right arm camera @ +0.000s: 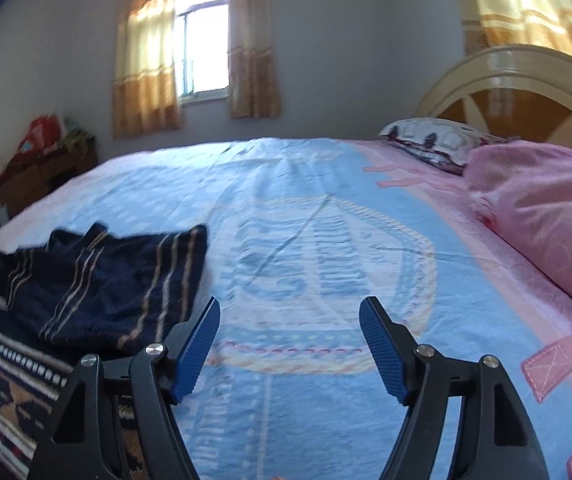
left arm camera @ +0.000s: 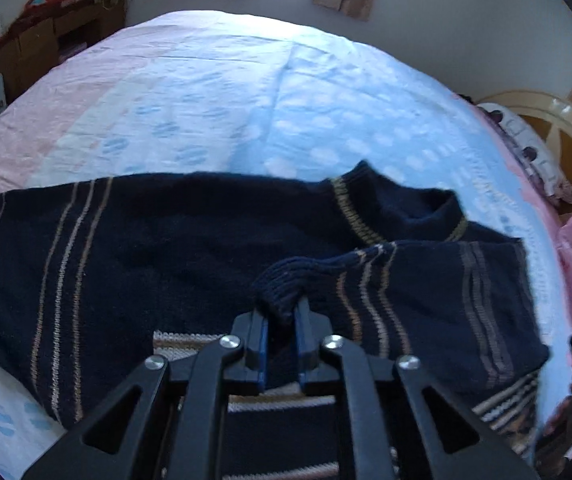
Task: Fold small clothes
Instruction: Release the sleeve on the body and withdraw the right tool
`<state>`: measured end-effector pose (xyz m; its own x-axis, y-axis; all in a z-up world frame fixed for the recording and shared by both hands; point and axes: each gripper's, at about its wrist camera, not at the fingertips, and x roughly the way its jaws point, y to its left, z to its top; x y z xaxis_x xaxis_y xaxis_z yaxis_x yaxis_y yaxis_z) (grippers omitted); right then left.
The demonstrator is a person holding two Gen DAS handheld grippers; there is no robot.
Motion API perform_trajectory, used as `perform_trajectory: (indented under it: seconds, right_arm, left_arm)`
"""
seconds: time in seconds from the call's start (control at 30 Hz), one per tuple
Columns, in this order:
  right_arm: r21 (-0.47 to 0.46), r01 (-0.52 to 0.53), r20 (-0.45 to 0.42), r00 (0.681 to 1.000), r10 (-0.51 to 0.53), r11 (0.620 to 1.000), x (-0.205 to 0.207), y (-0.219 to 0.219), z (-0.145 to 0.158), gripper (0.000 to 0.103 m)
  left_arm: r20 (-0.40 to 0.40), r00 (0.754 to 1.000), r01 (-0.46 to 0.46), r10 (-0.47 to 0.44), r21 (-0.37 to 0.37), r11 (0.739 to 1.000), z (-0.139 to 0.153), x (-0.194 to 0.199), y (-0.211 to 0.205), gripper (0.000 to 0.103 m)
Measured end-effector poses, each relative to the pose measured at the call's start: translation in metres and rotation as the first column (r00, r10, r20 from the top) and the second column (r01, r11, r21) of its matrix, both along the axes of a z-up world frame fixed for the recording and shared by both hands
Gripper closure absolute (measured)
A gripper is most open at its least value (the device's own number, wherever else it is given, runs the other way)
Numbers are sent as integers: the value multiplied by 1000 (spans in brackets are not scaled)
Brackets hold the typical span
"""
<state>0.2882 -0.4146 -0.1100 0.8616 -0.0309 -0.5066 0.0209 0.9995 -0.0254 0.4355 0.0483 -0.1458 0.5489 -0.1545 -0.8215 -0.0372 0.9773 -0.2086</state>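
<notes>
Sweater (left arm camera: pixel 189 248) flat on bedsheet (left arm camera: pixel 245 92), near edge; sleeve cuff (left arm camera: pixel 286 284) folded over body. Pillow (right arm camera: pixel 438 140) at headboard (right arm camera: pixel 526 84), cabinet (right arm camera: pixel 37 176) far left.

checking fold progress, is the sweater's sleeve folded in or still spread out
Folded in: the left gripper pinches the sleeve cuff over the navy sweater body.

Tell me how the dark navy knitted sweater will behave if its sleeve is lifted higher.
The dark navy knitted sweater probably stays floppy: its cuff bunches in the left hand-held gripper. Thick knit suggests moderate weight; ribbed pads likely prevent slipping.
</notes>
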Motion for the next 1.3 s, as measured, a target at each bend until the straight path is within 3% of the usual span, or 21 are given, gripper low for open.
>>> perform_trajectory:
  seconds: [0.1,0.27,0.33,0.37,0.43,0.53,0.63,0.77,0.87,0.97,1.0,1.1,1.2,1.3]
  right_arm:
    - [-43,-59,-36,998,57,997,4,16,-1,30]
    - [-78,-127,-125,985,116,989,22,50,-3,30]
    - [-118,-153,-184,974,130,981,29,65,-11,30]
    - [-153,-170,-217,967,134,974,31,72,-18,30]
    - [-195,-200,-304,943,134,960,33,82,-31,30]
    - [-212,-203,-328,936,126,956,22,88,-31,30]
    - [-225,-176,-263,958,114,958,12,94,-12,30]
    - [-158,-213,-199,963,180,964,17,116,15,30]
    - [-31,-257,-295,925,237,966,40,130,0,30]
    - [-1,-231,-411,887,210,973,56,139,-36,30]
    - [-3,-218,-391,898,199,976,51,138,-38,30]
    - [-32,-217,-423,887,184,976,41,147,-31,30]
    - [-85,-254,-394,897,202,963,33,171,-10,30]
    - [-35,-297,-365,893,264,954,41,205,10,30]
  left_arm:
    - [8,1000,8,-8,27,1000,-4,-6,-4,84]
    - [81,996,23,-38,172,985,12,-19,-7,55]
    - [104,994,-2,-18,192,981,17,-21,-1,38]
    - [114,993,-19,-5,207,978,18,-25,3,36]
    - [102,995,-15,-8,222,975,13,-28,6,34]
    - [70,997,-8,-10,248,969,1,-37,9,34]
    - [74,997,-15,-2,223,975,-8,-49,17,29]
    - [70,997,-27,13,209,978,-13,-53,20,27]
    - [74,997,-35,21,199,979,-13,-57,22,26]
    - [85,996,-39,22,208,977,-11,-65,26,24]
    - [91,996,-36,18,203,978,-9,-68,29,23]
    - [131,991,-42,15,207,977,0,-83,40,22]
    - [185,982,-76,34,228,971,9,-96,55,13]
    - [221,973,-115,61,240,964,17,-106,72,12]
